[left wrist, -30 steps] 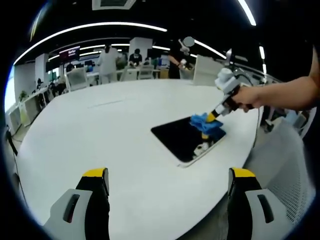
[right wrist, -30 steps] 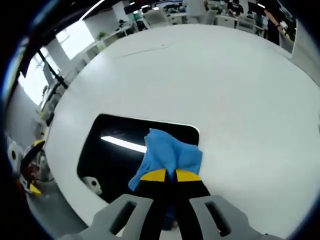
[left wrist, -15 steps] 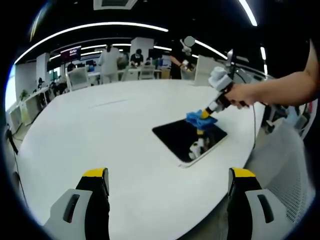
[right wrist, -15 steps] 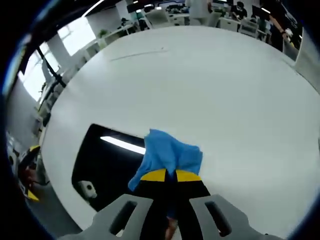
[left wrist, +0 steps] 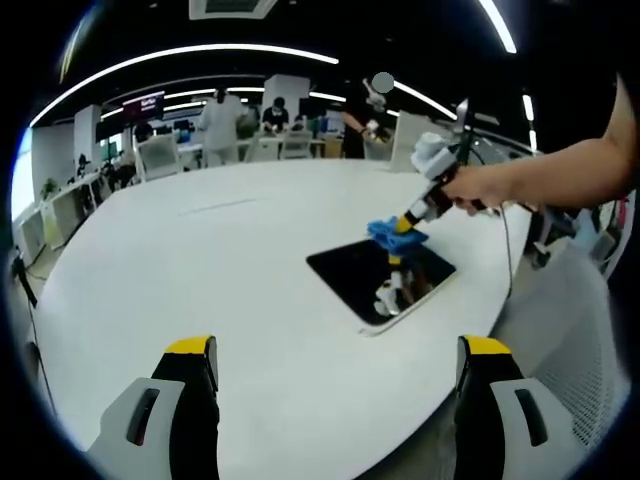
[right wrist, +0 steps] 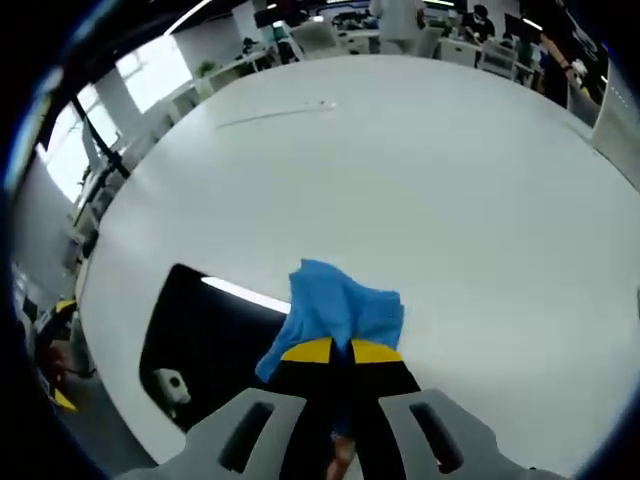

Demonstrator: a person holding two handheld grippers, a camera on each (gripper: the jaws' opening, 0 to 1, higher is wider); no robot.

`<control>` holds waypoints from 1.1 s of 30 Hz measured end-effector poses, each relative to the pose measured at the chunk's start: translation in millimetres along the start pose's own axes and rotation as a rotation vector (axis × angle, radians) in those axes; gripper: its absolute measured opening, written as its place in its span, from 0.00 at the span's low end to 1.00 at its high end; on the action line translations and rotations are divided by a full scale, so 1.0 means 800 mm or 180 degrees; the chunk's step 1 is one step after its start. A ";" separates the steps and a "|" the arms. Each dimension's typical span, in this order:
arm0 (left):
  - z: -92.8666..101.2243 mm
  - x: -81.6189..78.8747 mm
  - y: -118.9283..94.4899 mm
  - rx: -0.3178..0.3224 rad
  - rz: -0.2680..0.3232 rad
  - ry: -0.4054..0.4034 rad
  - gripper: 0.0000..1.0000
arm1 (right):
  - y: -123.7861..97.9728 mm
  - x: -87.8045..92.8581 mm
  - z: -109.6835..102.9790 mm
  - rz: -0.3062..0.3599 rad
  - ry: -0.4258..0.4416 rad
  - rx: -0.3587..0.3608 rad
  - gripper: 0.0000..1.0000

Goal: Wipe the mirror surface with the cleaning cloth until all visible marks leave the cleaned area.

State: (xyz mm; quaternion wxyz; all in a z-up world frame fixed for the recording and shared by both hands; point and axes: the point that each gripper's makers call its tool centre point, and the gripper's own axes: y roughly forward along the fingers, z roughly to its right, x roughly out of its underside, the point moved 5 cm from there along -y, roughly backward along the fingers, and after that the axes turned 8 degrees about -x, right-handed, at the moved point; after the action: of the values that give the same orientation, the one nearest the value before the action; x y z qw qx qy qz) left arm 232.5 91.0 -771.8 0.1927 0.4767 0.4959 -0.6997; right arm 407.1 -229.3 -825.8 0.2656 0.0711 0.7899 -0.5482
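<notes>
Right gripper (right wrist: 336, 352) was clamped on the blue cleaning cloth (right wrist: 340, 305), pressing it at the mirror's (right wrist: 205, 330) far edge, on the white table (right wrist: 420, 160).

Left gripper (left wrist: 335, 360) hung wide apart with nothing held, well short of the mirror. Wiping looked midway; marks were too faint among the reflections to judge.

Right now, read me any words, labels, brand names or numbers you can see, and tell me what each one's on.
No text can be read.
Wall screen at the far end of the room: light lettering, too small and blurred to read.
Cleaning cloth, mirror, table and right gripper: no visible lettering.
</notes>
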 end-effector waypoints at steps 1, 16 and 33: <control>0.000 0.000 0.000 0.0000 -0.0001 0.0002 0.99 | 0.000 0.000 0.001 0.0003 -0.0001 -0.0003 0.00; 0.000 0.000 0.000 -0.0012 -0.0007 0.0008 0.99 | -0.033 -0.019 0.007 0.0203 -0.0022 -0.0002 0.00; 0.002 0.001 0.000 0.0012 -0.0035 0.0039 0.99 | -0.110 -0.017 0.068 0.0339 0.0021 0.0210 0.00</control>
State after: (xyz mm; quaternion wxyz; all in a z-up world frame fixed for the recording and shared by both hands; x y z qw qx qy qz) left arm 231.2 89.8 -772.4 0.1849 0.4786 0.4984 -0.6988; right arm 401.4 -310.1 -760.4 0.2892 0.1235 0.7674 -0.5588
